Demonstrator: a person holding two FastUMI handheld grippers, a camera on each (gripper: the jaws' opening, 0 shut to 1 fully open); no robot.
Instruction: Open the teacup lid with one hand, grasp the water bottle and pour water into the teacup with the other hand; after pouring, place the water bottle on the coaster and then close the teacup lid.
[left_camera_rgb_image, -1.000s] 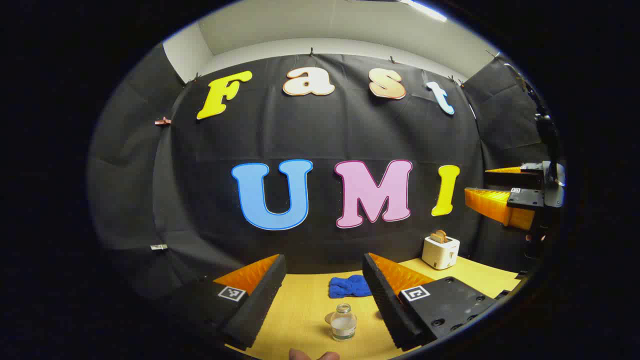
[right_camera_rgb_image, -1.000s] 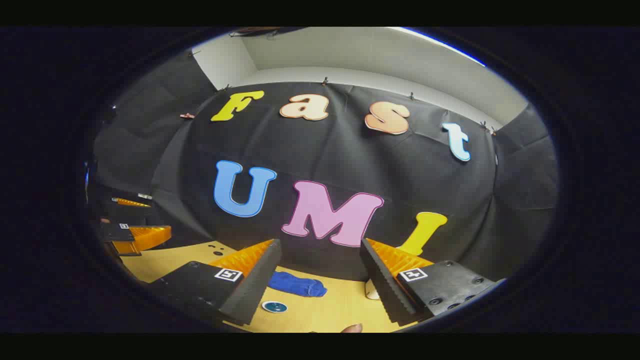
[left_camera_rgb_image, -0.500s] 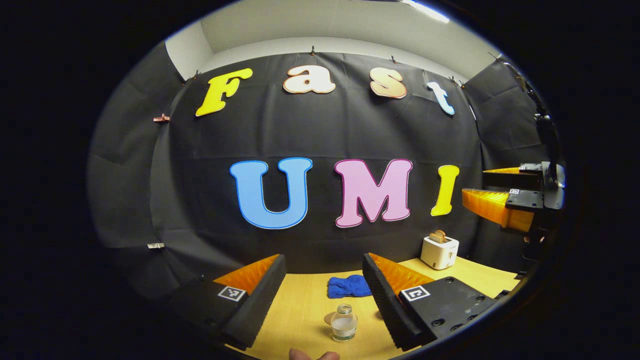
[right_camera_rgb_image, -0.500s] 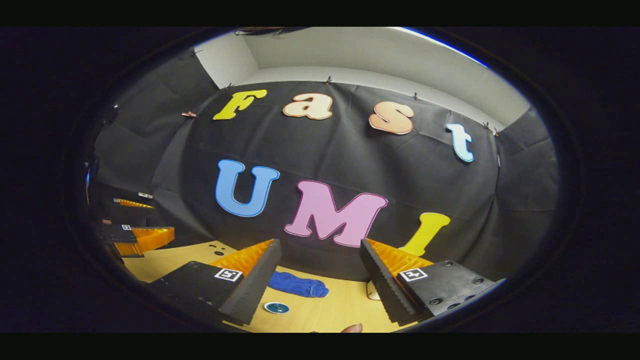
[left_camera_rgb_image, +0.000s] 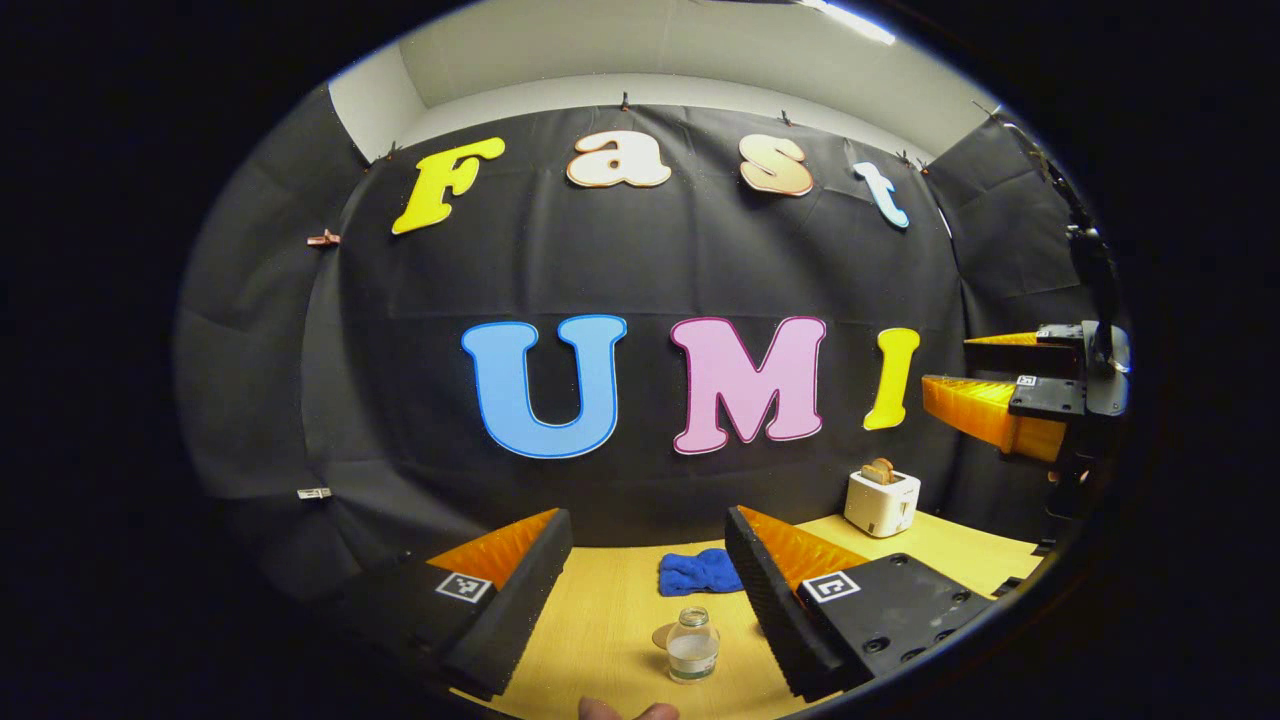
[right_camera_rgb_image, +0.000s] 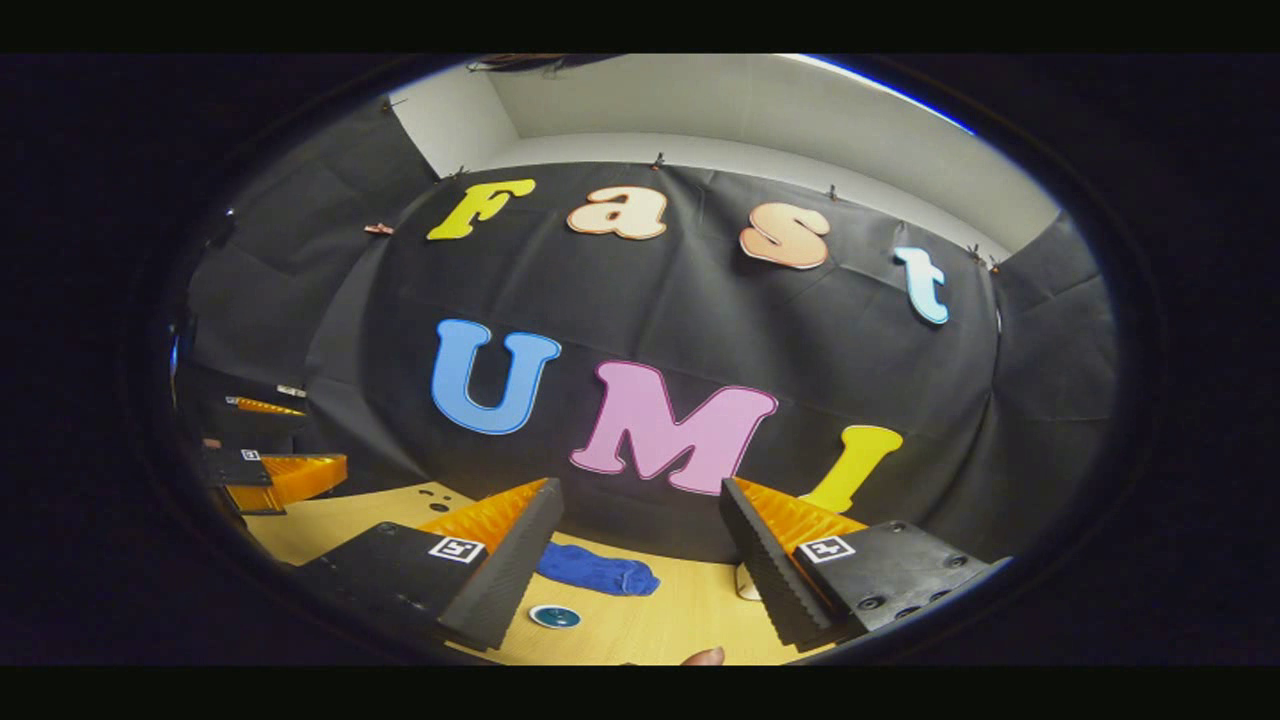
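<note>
Wooden table (left_camera_rgb_image: 610, 620) bears one water bottle (left_camera_rgb_image: 691, 646), one toaster (left_camera_rgb_image: 881, 502).

A claw finger (left_camera_rgb_image: 770, 590) hides part of the blue cloth (left_camera_rgb_image: 697, 572).

Between your left gripper's (left_camera_rgb_image: 648, 590) parted fingers, bare table (left_camera_rgb_image: 600, 630) leads to the water bottle (left_camera_rgb_image: 691, 646); blue cloth (left_camera_rgb_image: 700, 571) lies beyond.

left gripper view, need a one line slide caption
Open left gripper held above the wooden table, small clear glass water bottle standing upright between its fingers, crumpled blue cloth and white toaster beyond.
</note>
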